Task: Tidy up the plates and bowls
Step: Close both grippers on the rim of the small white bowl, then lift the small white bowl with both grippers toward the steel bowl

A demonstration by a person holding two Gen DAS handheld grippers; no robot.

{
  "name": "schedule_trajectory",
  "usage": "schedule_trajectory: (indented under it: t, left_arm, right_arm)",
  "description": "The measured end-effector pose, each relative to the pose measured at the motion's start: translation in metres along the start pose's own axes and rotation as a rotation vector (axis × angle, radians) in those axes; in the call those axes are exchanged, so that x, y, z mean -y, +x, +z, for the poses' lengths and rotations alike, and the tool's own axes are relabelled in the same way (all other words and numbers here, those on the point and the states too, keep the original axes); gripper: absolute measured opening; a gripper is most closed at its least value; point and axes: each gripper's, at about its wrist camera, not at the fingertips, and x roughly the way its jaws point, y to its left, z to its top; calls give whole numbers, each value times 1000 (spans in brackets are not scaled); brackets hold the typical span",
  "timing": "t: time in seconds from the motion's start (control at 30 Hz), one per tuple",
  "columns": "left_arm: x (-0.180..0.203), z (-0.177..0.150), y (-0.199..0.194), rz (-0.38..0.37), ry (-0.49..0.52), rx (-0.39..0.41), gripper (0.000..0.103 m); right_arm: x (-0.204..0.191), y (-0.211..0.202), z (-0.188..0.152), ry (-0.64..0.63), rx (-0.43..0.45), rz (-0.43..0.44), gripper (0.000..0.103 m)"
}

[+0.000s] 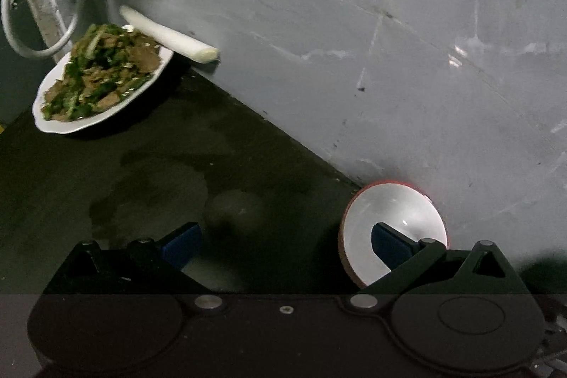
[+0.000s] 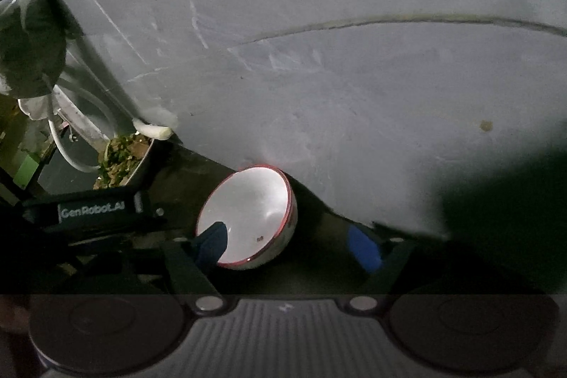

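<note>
Red-rimmed bowl [image 2: 253, 211] against the wall [image 2: 319, 59], leek [image 1: 166, 34] beside food plate [image 1: 102, 77]; both jaws apart, empty.

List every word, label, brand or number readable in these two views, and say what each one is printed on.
"GenRobot.AI": white lettering on the side of the black left gripper, seen in the right wrist view.

No other text is readable. The plate of food, the red-rimmed bowl, the white scallion stalk and the grey wall carry no visible writing in either view.
</note>
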Motion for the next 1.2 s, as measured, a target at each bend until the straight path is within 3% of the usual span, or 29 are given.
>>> schedule_trajectory:
  t: [0.17,0.27,0.37,0.43,0.57,0.8,0.83,0.9,1.0,1.2]
  left_arm:
    - [4,0,11,-5,3,-24,92]
    - [4,-1,16,-23,-4,-38,80]
    - [5,-3,18,-44,2,-49,63]
    - [5,-2,20,-60,-1,-57,45]
    - [6,-2,19,-85,-22,-61,39]
    - [8,-1,18,-75,-47,-67,36]
    - [8,0,18,-79,-51,-69,32]
    - [9,0,16,-100,-57,-76,22]
    - [12,-2,14,-126,-50,-86,9]
    - [12,-11,6,-134,-59,-84,9]
  right_arm:
    - [1,7,1,-6,-16,-8,66]
    - [2,11,1,0,-32,-10,57]
    - [3,12,1,4,-35,0,53]
    - [2,12,2,-1,-38,9,49]
    - [0,14,3,-8,-50,28,41]
    - [0,20,5,13,-55,26,39]
    - [-1,20,5,11,-55,24,39]
    - [-2,22,5,6,-57,27,29]
    - [-4,23,5,7,-56,30,28]
    - [-5,22,4,1,-67,32,25]
